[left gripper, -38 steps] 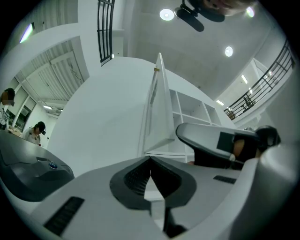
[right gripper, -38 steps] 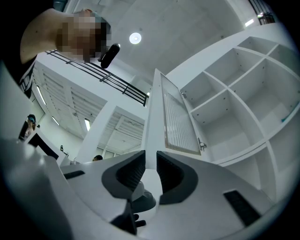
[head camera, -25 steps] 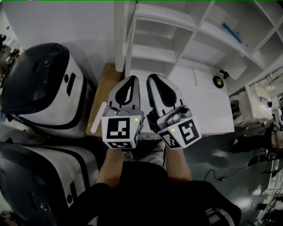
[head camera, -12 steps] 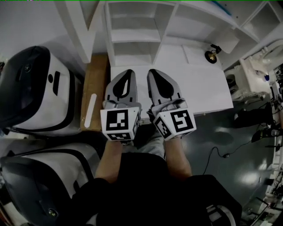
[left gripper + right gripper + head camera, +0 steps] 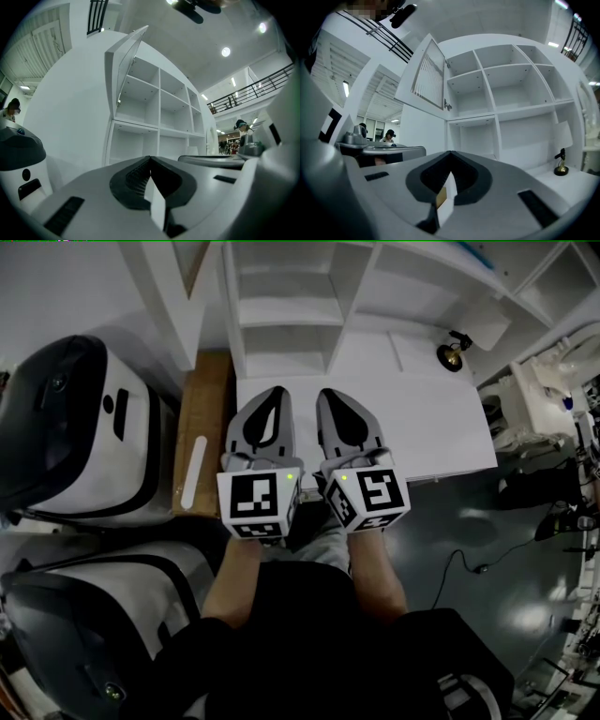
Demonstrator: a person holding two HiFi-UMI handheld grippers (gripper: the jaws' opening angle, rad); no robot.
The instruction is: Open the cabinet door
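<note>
A white cabinet (image 5: 291, 306) of open shelf compartments stands ahead of me. Its upper left door (image 5: 123, 70) stands swung outward, and the right gripper view shows the door's slatted inner face (image 5: 426, 77). My left gripper (image 5: 274, 390) and right gripper (image 5: 330, 392) hover side by side over the white tabletop (image 5: 431, 427), pointing level at the cabinet. Both are shut with nothing between the fingers, as the left gripper (image 5: 150, 157) and right gripper (image 5: 451, 152) views also show. Neither touches the cabinet or the door.
Two large black-and-white machines (image 5: 75, 427) stand at the left. A wooden side surface (image 5: 211, 399) with a white strip (image 5: 192, 470) lies between them and the table. A small brass-and-black lamp (image 5: 453, 351) sits at the table's far right. Cables lie on the dark floor (image 5: 487, 540).
Both grippers have come down and drawn back a little from the cabinet. The right one has straightened and now lies parallel to the left. Both stay shut and empty.
</note>
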